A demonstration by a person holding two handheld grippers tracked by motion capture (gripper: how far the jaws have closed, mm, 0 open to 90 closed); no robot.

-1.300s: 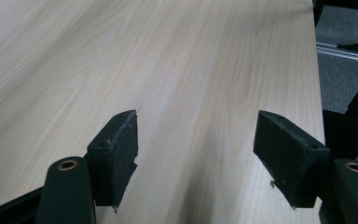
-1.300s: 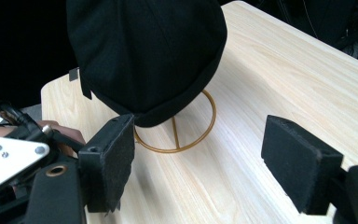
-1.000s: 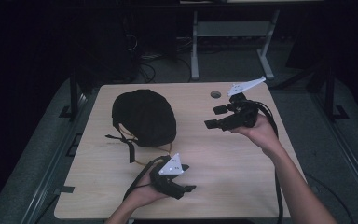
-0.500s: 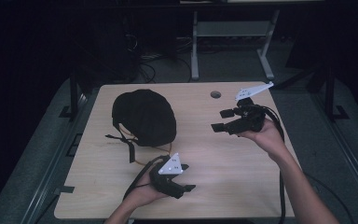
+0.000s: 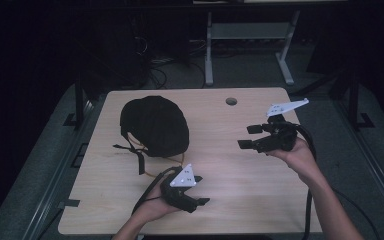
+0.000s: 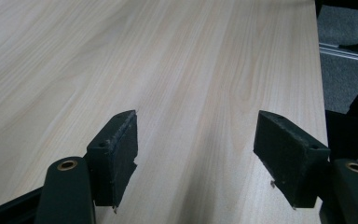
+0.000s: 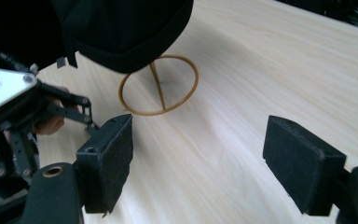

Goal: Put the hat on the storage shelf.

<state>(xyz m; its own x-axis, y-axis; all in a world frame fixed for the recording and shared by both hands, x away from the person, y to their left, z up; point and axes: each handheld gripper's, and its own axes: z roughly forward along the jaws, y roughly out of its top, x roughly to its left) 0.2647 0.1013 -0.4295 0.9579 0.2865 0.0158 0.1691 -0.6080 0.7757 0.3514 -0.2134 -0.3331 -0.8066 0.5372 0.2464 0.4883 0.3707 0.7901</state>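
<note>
On the counter [image 5: 260,210] lies one black cap [image 5: 155,125], set toward the far left, well inside the left and far edges. One strap [image 5: 132,152] trails from its near side, and one thin yellowish ring [image 7: 161,86] lies on the wood, partly under the cap's near rim.

Just nearer than the cap, close to the near edge, the left tongs [image 5: 200,202] rest low on the counter in the person's left hand [image 5: 152,207]. In the left gripper view the two jaws stand wide apart with bare wood between them.

From there to the right edge the wood is bare, a broad stretch of free room through the middle and near right. One round hole [image 5: 231,101] sits near the far edge.

At the right, the right tongs [image 5: 250,137] are held above the counter in the right hand [image 5: 300,155], pointing left toward the cap and well apart from it. Their jaws are spread wide, with nothing between them.
</note>
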